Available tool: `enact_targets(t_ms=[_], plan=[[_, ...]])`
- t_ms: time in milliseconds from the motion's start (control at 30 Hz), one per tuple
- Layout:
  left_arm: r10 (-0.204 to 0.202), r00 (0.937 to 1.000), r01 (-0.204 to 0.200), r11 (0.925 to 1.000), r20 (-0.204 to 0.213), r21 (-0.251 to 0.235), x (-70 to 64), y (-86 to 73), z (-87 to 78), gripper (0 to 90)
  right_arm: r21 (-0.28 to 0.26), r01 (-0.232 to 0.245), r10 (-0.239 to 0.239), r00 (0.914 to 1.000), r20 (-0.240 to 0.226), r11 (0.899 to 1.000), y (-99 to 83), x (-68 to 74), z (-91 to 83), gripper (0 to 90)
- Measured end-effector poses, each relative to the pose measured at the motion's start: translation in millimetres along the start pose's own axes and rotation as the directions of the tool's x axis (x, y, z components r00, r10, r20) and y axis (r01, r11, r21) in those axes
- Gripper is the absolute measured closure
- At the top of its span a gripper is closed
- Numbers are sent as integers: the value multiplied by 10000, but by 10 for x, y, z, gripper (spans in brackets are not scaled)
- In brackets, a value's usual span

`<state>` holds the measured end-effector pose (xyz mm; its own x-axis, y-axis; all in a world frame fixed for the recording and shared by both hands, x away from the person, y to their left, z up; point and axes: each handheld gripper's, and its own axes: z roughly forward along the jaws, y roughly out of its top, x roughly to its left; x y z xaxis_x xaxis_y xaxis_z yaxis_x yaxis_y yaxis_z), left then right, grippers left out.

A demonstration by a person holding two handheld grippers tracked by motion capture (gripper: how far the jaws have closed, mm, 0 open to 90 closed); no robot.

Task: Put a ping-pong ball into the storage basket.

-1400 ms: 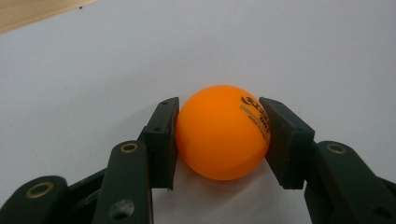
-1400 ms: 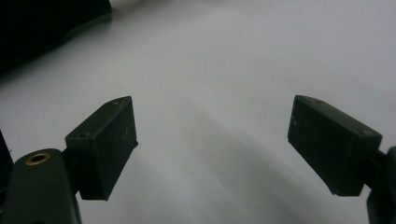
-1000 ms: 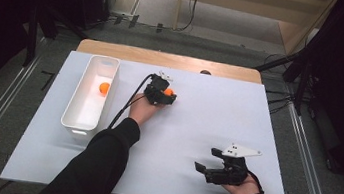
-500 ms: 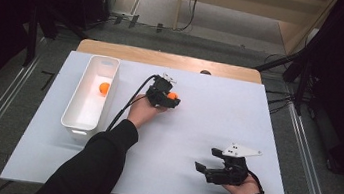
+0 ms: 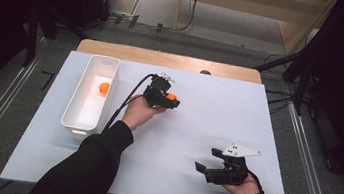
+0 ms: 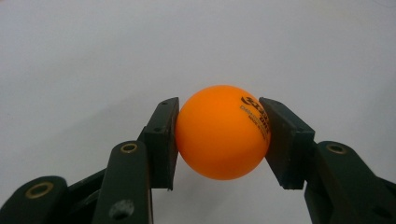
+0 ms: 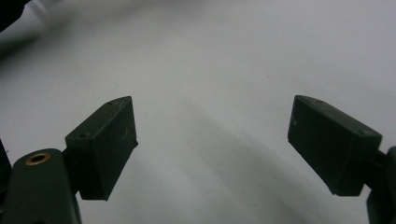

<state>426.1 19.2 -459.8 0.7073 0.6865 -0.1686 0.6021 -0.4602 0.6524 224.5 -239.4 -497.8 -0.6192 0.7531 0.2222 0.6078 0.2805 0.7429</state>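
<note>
Smooth orange plastic ball [image 6: 222,131] pinched in the left claw [image 5: 168,99], just above the white counter [image 5: 207,117].
Grip is only two small pads on a slick sphere; any squeeze off-centre could squirt it away before the white rectangular plastic tub [image 5: 78,115]; right claw [image 5: 206,168] idles wide open, empty.

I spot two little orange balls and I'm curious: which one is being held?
The orange ball clamped in the left hand-held gripper, right of the white bin. The other ball lies loose inside that bin.

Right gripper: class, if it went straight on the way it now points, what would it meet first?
Likely nothing: the right gripper, jaws open, faces bare white table; depth is hard to judge.
</note>
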Motion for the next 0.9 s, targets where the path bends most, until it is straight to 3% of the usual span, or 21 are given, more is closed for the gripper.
enact_targets(t_ms=[367,533,733,900], plan=[[192,9994,-198,9996,300,192,-68,-16,-153,509,11,-50,50,10000,52,10000,-16,-7,-10,142],[21,9984,-24,10000,558,59,-69,-59,-228,509,-14,-115,115,9999,41,9999,-21,-11,-31,141],[264,9987,-268,9996,440,89,-62,-108,-329,508,-16,-80,80,9999,86,10000,-21,-11,-22,142],[129,9986,-120,9998,519,-180,-27,-126,-425,508,-38,-86,86,10000,34,10000,-14,-3,-17,142]])
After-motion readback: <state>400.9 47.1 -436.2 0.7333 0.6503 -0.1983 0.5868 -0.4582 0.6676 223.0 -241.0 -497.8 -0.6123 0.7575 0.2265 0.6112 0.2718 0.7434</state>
